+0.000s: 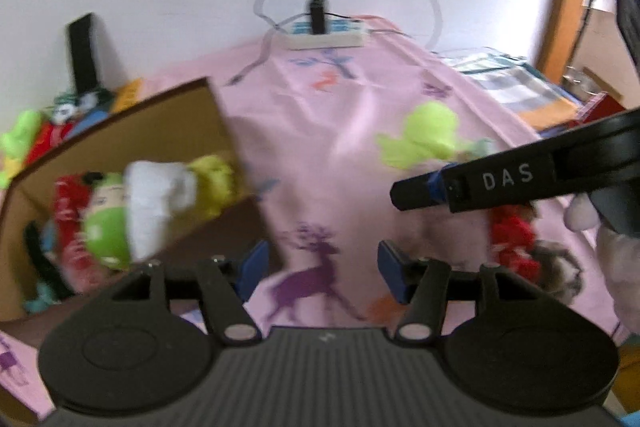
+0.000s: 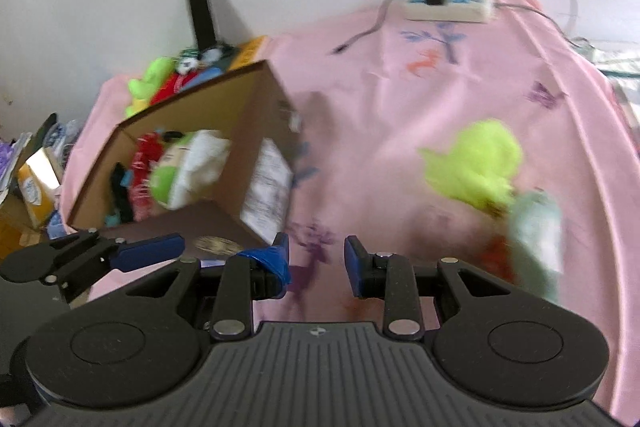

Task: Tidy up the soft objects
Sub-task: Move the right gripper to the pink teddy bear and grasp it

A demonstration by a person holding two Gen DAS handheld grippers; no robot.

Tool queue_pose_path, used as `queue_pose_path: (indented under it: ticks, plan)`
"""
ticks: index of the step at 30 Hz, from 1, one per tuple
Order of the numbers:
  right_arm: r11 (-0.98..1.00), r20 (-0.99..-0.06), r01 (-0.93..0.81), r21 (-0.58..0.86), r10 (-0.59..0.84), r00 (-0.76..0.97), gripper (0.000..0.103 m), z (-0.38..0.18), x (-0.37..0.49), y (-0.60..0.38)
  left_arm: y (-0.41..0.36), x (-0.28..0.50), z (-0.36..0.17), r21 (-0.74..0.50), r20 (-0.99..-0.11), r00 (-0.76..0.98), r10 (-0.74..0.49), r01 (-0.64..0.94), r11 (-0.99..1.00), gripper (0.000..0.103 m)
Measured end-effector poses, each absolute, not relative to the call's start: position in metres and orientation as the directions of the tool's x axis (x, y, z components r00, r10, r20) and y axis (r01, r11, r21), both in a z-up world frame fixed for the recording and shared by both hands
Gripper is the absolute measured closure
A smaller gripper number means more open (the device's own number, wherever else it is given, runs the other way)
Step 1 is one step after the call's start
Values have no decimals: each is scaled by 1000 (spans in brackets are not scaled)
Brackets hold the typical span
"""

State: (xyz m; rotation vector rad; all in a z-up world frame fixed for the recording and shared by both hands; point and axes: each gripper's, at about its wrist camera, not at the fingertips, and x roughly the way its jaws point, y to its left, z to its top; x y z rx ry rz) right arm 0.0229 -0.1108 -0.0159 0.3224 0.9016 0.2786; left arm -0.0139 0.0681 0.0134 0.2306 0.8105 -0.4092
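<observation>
right view only: label on cardboard box (image 2: 264,183) | left tool (image 1: 320,269) wide, empty | right tool (image 2: 316,259) wide, empty, above pink cloth (image 2: 400,131)

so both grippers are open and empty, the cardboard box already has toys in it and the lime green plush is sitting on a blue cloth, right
Not quite: the cloth under the lime green plush is pink, as the right wrist view shows. The rest holds: the left gripper and right gripper are open and empty, and the cardboard box already has toys in it.

You're in a home: a pink deer-print cloth (image 2: 420,115) covers the tabletop, a power strip (image 2: 448,3) sits against the white wall, and a cardboard box (image 2: 256,115) holds plush toys (image 2: 180,171).
</observation>
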Motion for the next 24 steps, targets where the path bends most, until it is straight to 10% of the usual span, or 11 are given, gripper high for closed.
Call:
queue_pose_path:
  ticks: [24]
  plan:
    - [914,-794,-47,403,374,478,88,-67,66,-164,-7,49,-54,-184,-794,394,-463,571,800,37]
